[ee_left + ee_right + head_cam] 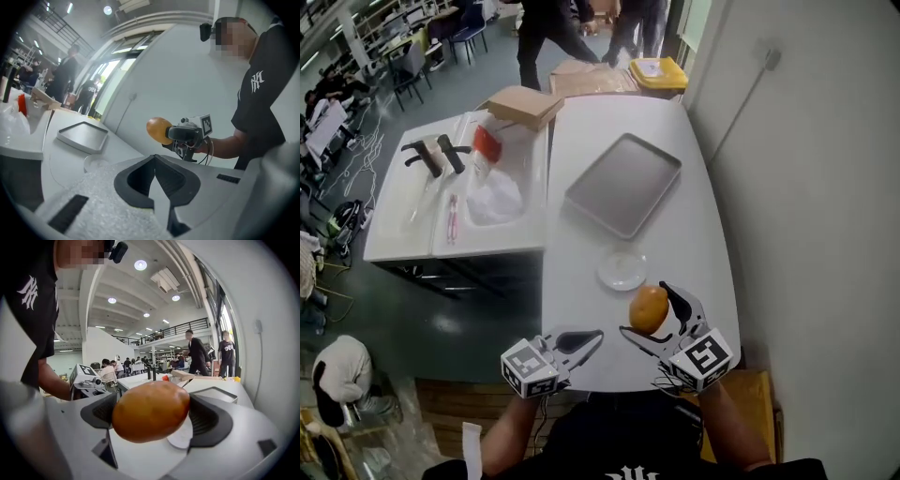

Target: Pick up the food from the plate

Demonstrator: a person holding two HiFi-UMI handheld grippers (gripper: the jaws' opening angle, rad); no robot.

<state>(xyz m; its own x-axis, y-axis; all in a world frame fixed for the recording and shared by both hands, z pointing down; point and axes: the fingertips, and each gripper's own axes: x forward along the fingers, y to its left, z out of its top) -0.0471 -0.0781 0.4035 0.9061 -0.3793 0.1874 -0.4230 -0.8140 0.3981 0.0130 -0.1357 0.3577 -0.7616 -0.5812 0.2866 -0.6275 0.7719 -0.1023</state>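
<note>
An orange-brown, egg-shaped piece of food (649, 308) is held in the air by my right gripper (653, 313), which is shut on it; the food (151, 410) fills the right gripper view. Below and beyond it a small white plate (622, 271) lies on the white table (694, 234) with nothing on it. My left gripper (592, 342) hovers at the table's near edge, shut with its jaws meeting and nothing between them. The left gripper view shows the food (158, 130) held up over the table's near end, with the plate (96, 163) faint on the table.
A grey rectangular tray (623, 184) lies past the plate. A second white table (403, 220) on the left carries cardboard boxes (523, 107), a white bag (494, 199) and black tools (436, 155). A wall runs along the right. People stand at the far end.
</note>
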